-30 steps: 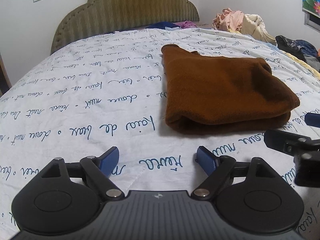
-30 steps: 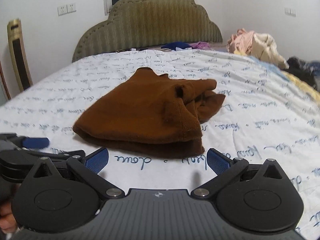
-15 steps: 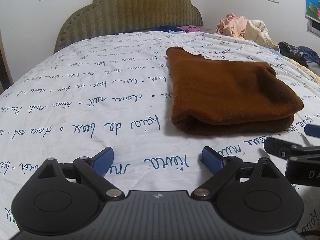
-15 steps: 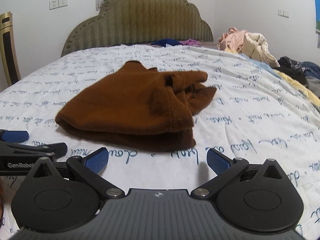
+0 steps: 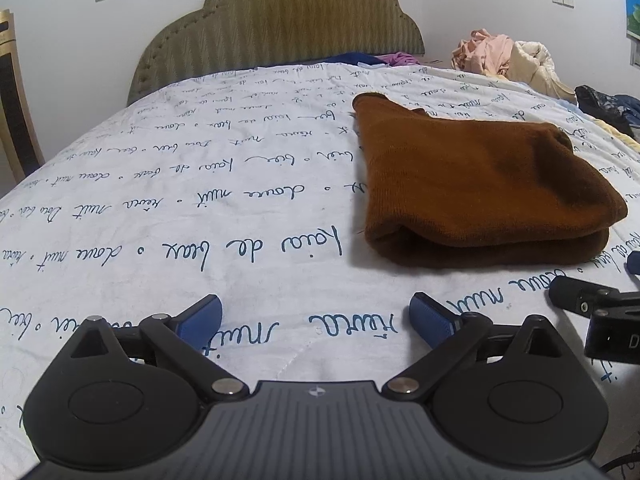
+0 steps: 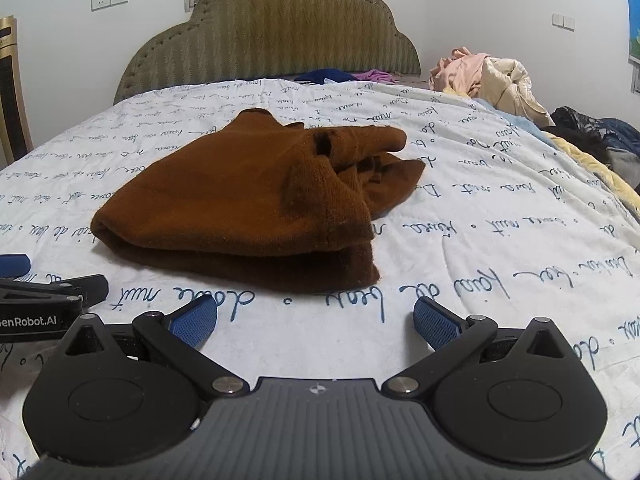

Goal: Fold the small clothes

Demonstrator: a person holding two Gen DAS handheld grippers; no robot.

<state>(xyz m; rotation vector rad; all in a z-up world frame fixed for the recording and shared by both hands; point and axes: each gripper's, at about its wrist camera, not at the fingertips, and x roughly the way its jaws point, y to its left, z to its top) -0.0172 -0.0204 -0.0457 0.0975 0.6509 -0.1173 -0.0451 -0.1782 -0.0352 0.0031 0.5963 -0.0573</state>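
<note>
A brown knitted garment (image 5: 480, 184) lies folded in a thick bundle on the white bedspread (image 5: 200, 208) with blue script. It also shows in the right wrist view (image 6: 248, 200), with loose sleeve ends at its far right side. My left gripper (image 5: 316, 318) is open and empty, low over the bedspread, short of the garment and to its left. My right gripper (image 6: 316, 320) is open and empty, just in front of the garment's near edge. Each gripper shows at the edge of the other's view.
An olive padded headboard (image 5: 280, 28) stands at the far end. A heap of pink and cream clothes (image 6: 488, 76) and dark clothes (image 6: 592, 132) lie at the bed's right side. Blue and purple items (image 6: 344, 76) lie near the headboard. A gold-framed chair (image 6: 12, 88) stands at left.
Both grippers have drawn back slightly and levelled, so the garment sits a little farther off and more centred. The garment has not moved. Both stay open.
</note>
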